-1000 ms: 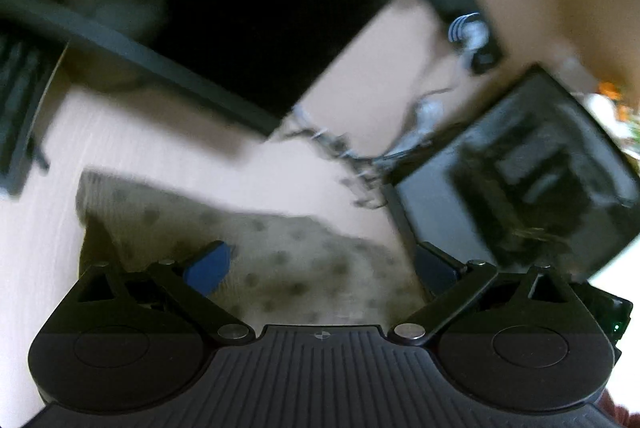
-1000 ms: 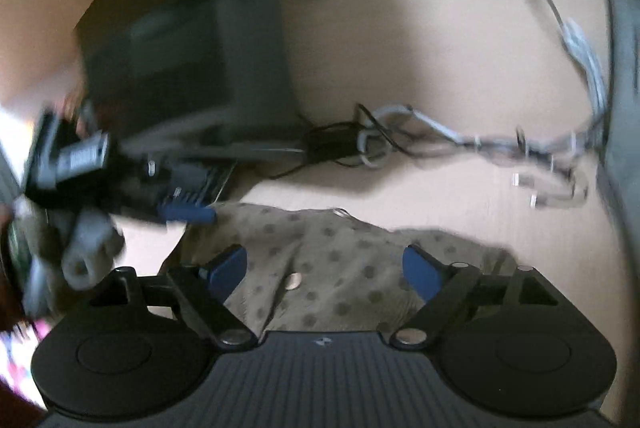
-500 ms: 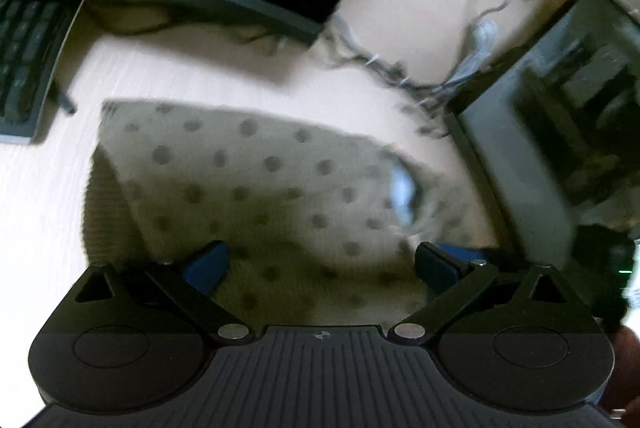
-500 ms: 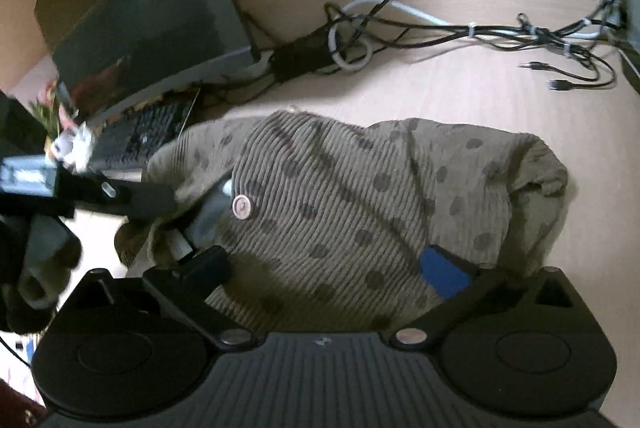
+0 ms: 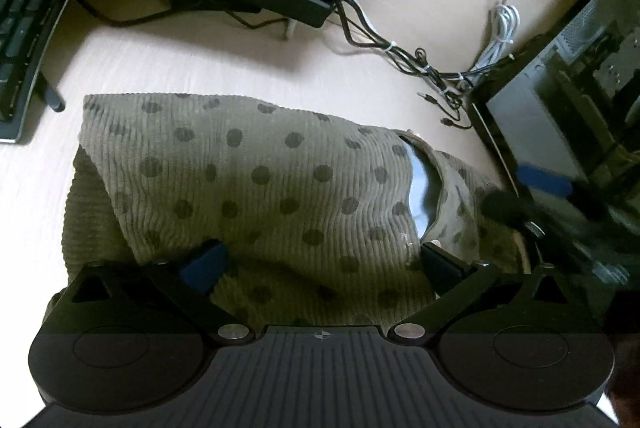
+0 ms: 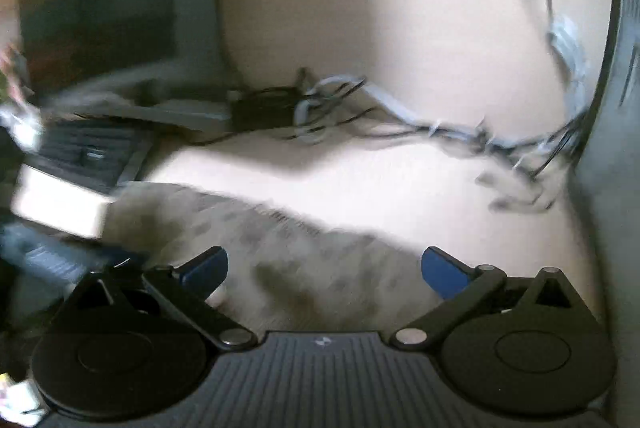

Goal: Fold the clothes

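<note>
Olive polka-dot corduroy garment (image 5: 256, 188) lies bunched at centre frame on the surface (image 5: 192, 64); both hand-held grippers, left (image 5: 320, 260) and right (image 6: 324, 268), gape released above it, likely seeking fresh holds.

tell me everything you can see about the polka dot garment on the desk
The garment is olive-brown ribbed fabric, like corduroy, with darker dots. It lies bunched and partly folded on the pale wooden desk, one layer lapped over another at its left edge. An opening on its right shows a pale lining. The left gripper hangs over its near edge, jaws open; whether the fingers touch it is unclear. The right wrist view shows it blurred.
</note>
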Demonstrator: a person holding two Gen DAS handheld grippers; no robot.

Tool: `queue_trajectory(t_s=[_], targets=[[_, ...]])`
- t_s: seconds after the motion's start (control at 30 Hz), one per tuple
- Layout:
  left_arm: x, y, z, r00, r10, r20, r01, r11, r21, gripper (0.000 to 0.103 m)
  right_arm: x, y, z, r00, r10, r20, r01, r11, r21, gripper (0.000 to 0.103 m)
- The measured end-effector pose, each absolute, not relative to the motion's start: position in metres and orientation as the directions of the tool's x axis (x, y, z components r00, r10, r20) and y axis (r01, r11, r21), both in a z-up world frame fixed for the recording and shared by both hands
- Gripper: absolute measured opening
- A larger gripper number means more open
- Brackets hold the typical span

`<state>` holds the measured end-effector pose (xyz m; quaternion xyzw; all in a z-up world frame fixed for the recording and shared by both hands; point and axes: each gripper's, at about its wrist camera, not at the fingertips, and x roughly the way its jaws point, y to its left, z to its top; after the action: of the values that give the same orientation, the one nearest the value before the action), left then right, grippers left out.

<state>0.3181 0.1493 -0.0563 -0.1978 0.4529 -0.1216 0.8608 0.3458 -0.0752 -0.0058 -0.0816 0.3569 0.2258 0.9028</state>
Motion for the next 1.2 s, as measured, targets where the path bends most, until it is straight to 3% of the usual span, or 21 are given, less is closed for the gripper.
queue_trajectory(t_s=[0.17, 0.4, 0.67, 0.87, 1.03, 1.2], targets=[[0.312, 0.154, -0.06, 0.571, -0.408, -0.713, 0.052, 0.884, -0.464, 0.103, 0.375, -0.05, -0.051, 0.636, 0.224, -0.738, -0.405, 0.911, -0.072, 0.103], [0.313, 0.161, -0.062, 0.58, -0.439, -0.686, 0.076, 0.868, -0.491, 0.103, 0.385, -0.072, -0.058, 0.568, 0.307, -0.764, -0.395, 0.916, 0.074, 0.103], [0.332, 0.186, -0.07, 0.608, -0.523, -0.597, 0.098, 0.796, -0.597, 0.103, 0.378, -0.071, -0.059, 0.607, 0.282, -0.743, -0.316, 0.944, 0.099, 0.103], [0.355, 0.199, -0.069, 0.582, -0.562, -0.588, 0.1, 0.767, -0.634, 0.103, 0.361, -0.07, -0.054, 0.595, 0.234, -0.769, -0.206, 0.969, 0.135, 0.103], [0.364, 0.196, -0.068, 0.591, -0.548, -0.592, 0.099, 0.777, -0.621, 0.103, 0.326, -0.071, -0.051, 0.576, 0.259, -0.776, -0.218, 0.963, 0.159, 0.103], [0.358, 0.183, -0.059, 0.597, -0.474, -0.647, 0.061, 0.832, -0.552, 0.103, 0.313, -0.081, -0.041, 0.493, 0.359, -0.792, -0.363, 0.913, 0.188, 0.103]])
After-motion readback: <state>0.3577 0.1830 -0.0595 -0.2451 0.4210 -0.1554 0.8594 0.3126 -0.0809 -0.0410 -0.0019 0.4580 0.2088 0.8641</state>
